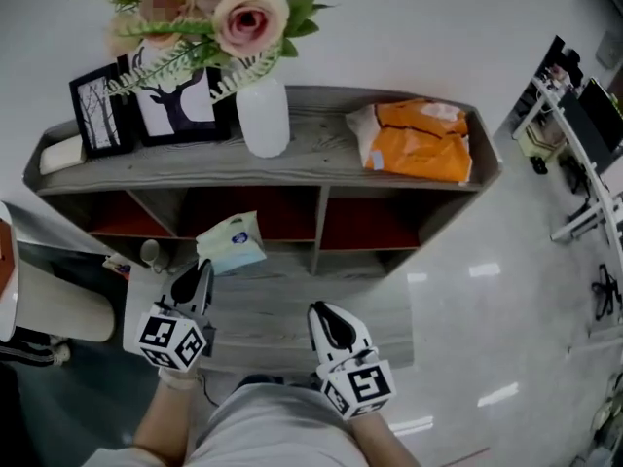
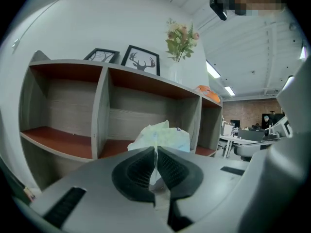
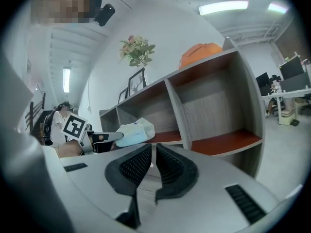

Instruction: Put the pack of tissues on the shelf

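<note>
The pack of tissues (image 1: 231, 242) is a pale blue-and-white soft pack, held in the air in front of the middle compartment of the grey shelf (image 1: 321, 171). My left gripper (image 1: 201, 278) is shut on its near edge. In the left gripper view the pack (image 2: 165, 136) sticks up from between the closed jaws (image 2: 156, 152), with the shelf's red-floored compartments behind it. My right gripper (image 1: 332, 323) is lower and to the right, shut with nothing in it (image 3: 151, 152). Its view shows the pack (image 3: 134, 130) and the left gripper (image 3: 103, 139) off to the left.
On the shelf's top stand a white vase of flowers (image 1: 263, 115), two picture frames (image 1: 146, 105) and an orange bag (image 1: 421, 140). A low grey ledge (image 1: 282, 309) lies under both grippers. Desks and equipment (image 1: 579, 154) stand at the right across a shiny floor.
</note>
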Tool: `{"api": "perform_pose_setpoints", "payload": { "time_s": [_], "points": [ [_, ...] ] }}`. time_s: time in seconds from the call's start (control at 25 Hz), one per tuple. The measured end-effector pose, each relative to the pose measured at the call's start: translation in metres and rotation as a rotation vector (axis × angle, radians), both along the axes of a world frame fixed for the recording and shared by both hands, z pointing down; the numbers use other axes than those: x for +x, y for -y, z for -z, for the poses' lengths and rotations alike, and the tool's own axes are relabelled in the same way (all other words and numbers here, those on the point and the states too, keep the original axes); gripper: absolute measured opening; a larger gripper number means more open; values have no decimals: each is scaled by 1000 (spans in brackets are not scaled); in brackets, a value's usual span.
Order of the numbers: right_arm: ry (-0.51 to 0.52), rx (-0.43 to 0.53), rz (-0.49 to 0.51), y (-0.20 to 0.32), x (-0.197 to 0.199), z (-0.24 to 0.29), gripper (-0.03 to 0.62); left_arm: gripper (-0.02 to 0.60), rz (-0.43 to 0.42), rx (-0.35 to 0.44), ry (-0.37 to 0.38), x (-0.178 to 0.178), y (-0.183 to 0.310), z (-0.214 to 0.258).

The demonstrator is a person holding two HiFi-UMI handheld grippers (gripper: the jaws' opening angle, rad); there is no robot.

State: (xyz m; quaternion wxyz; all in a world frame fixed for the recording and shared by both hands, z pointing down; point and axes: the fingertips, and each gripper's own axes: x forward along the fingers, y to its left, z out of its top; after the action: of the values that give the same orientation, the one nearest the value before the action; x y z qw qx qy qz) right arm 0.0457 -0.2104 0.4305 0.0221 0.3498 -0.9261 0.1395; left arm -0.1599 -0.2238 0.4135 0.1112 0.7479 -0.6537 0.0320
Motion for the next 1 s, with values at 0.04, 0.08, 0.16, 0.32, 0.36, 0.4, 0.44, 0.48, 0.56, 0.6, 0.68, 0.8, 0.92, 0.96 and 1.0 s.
{"api": "perform_pose_setpoints", "payload": {
  "time_s": [0.04,0.08,0.16,0.32,0.36,0.4,0.44,0.48,0.56,0.6,0.68,0.8,0.92,0.96,1.0],
  "points": [
    [-3,-1,-15,-1,2,0,40,20,-4,4,2,-3,6,1],
    [-5,-1,-28,-2,5,0,40,20,-7,9,4,-5,11,3],
    [-7,2,-48,-3,8,0,40,21,-8,17,8,-9,21,5],
    [-18,-2,-99,-6,16,0,40,21,-20,15,27,-10,42,4],
    [-22,-4,-112,-7,18,0,40,21,-25,12,31,-10,47,2],
    [-25,-5,-124,-7,20,-1,40,21,-30,10,35,-9,52,1],
    [-27,-3,-134,-8,22,0,40,21,-34,7,36,-8,56,-1],
    [-28,4,-143,-8,24,1,40,21,-37,3,37,-7,61,-4],
    [-33,14,-161,-9,28,2,40,21,-42,-5,38,-5,68,-8],
    [-38,10,-172,-11,30,1,40,21,-44,-9,39,-4,71,-11],
    [-46,-4,-192,-13,34,-2,40,21,-49,-13,42,-2,77,-14],
    [-56,-12,-218,-16,40,-6,40,23,-60,-11,47,2,83,-16],
    [-60,-23,-234,-17,44,-7,40,23,-64,-5,49,3,87,-18],
    [-60,-26,-239,-17,45,-7,40,23,-63,-3,49,3,89,-18],
    [-60,-27,-244,-17,46,-7,40,23,-61,-2,47,3,90,-18]
  ]
}}
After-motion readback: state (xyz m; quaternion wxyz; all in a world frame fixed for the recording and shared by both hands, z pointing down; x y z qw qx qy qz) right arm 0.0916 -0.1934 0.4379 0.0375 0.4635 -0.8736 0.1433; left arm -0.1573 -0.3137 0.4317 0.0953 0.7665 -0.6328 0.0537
